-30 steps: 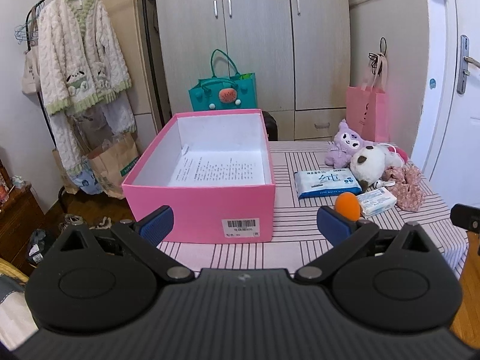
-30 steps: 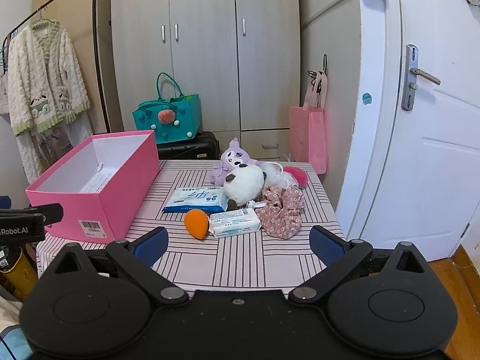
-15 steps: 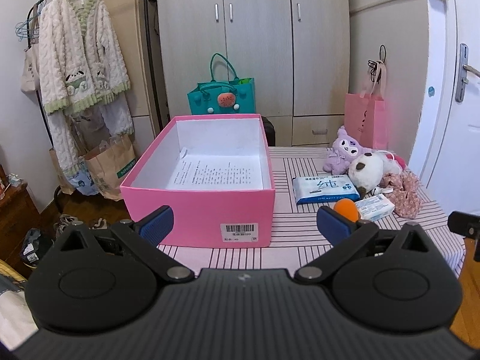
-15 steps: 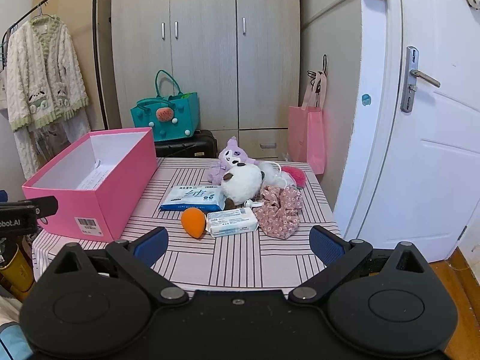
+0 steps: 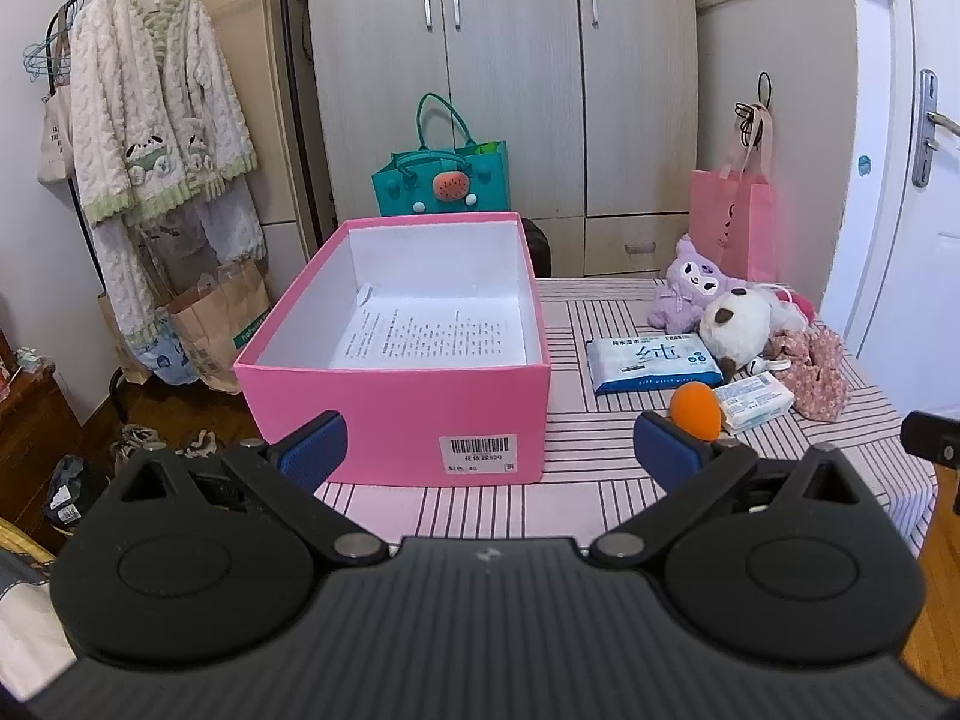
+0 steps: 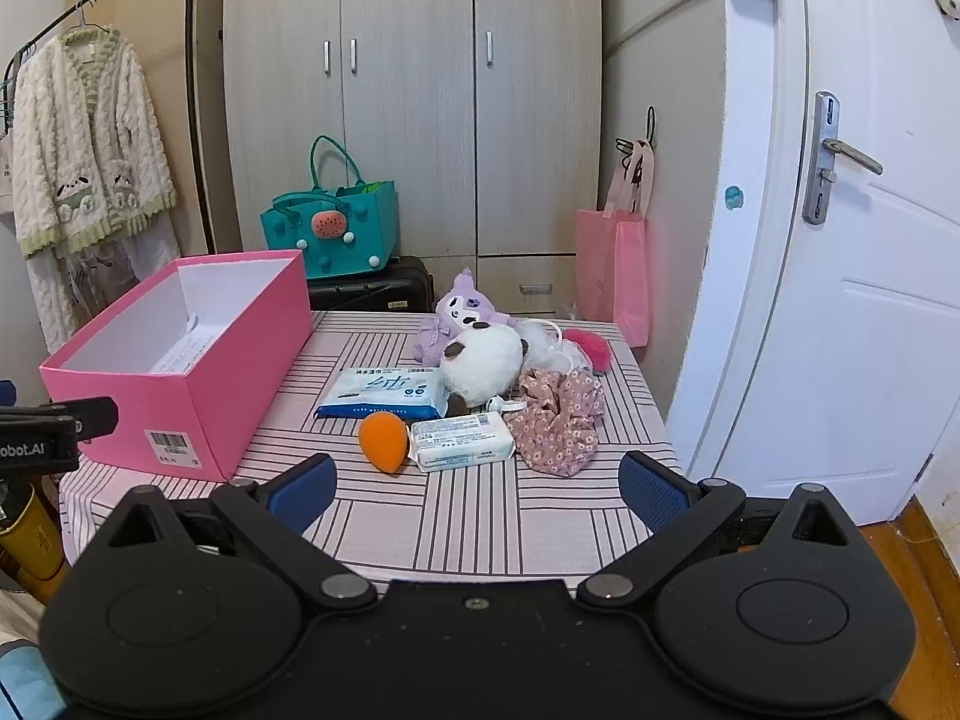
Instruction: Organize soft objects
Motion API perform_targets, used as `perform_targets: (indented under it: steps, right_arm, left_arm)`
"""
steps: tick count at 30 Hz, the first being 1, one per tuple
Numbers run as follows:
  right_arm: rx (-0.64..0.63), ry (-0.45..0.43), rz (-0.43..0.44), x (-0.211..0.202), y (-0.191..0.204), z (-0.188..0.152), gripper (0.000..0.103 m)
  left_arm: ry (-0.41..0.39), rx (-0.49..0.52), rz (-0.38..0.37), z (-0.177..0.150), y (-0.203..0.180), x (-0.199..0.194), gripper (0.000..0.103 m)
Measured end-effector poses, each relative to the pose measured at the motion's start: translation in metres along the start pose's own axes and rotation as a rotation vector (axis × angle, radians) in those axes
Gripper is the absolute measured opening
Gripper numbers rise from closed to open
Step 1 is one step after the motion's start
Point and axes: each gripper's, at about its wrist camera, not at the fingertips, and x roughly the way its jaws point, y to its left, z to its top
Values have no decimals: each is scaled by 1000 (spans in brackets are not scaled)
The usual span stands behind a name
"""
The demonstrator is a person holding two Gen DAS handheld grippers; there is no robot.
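Both the left hand-held gripper (image 5: 487,451) and right hand-held gripper (image 6: 475,487) have drawn back from the desk (image 6: 480,516), jaws wide and empty; the soft toys (image 6: 480,360) remain right of the empty pink box (image 6: 240,360), sorting unstarted.

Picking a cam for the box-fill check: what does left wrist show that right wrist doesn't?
Left wrist only: the whole floor of the pink box, bare apart from a printed sheet, and a paper bag under the clothes rack.

Right wrist only: the black suitcase under the teal bag, the pink pompom, and the full door handle.

Both: the orange sponge, two wipe packs, both plush toys, the floral scrunchie, and each gripper's jaws wide open and empty.
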Motion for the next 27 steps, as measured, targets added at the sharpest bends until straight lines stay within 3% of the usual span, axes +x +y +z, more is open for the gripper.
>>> perform_targets:
  steps: [19,27]
  right_arm:
    - [5,1,-2,5,-4,-1,102]
    - [-15,2,-10,7,-4,0,102]
  left_arm:
    - [20,-36,15,-1,7,5,101]
    - [32,-5,31,3,6,6,103]
